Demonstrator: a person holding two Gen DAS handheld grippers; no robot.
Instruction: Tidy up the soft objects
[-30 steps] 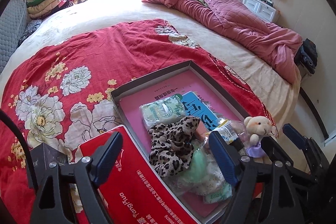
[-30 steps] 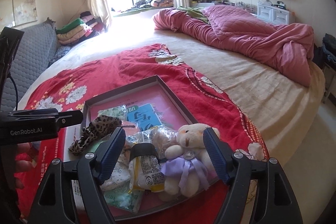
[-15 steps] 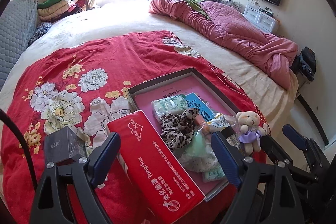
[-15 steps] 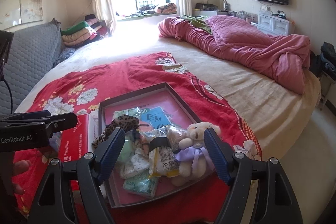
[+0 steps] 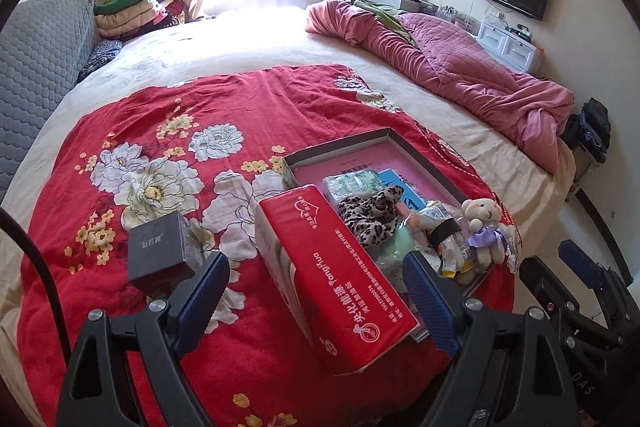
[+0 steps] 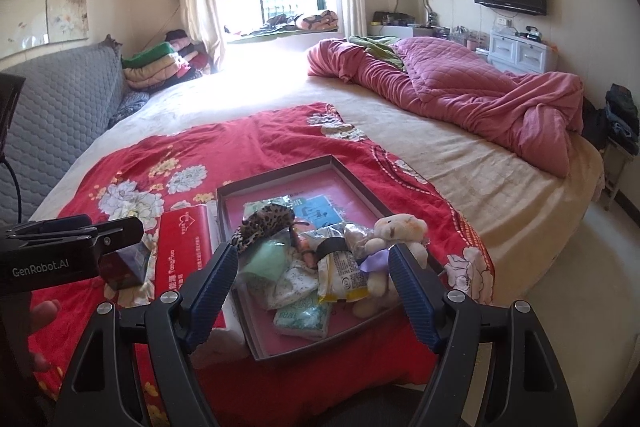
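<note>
The left gripper (image 5: 316,303) is held above the red spread (image 5: 168,115), its jaws spread wide with nothing between the pads. Just ahead of it, between the two blue fingers (image 5: 202,293), a red box (image 5: 336,279) is seen lying lengthwise, touching the left wall of the tray (image 5: 412,151). A small dark box (image 5: 162,253) sits ahead of the left finger, apart from the red box.

The right gripper (image 6: 312,293) is likewise held spread and empty, above the near end of the tray (image 6: 280,177). The soft things are piled inside the tray, directly ahead of and between its fingers: a leopard cloth (image 6: 264,223) at the far left of the pile, a green pouch (image 6: 266,255) nearer, a patterned cloth (image 6: 292,285) beside it, and a tissue pack (image 6: 302,319) closest to the gripper. A snack bag (image 6: 342,271) lies in the middle, and a teddy bear (image 6: 396,235) with a purple bow is propped against the tray's right wall, just ahead of the right finger. A blue book (image 6: 320,207) is seen flat on the tray floor beyond the pile. A pink quilt (image 6: 472,95) is heaped far ahead to the right, well apart from the tray.
</note>
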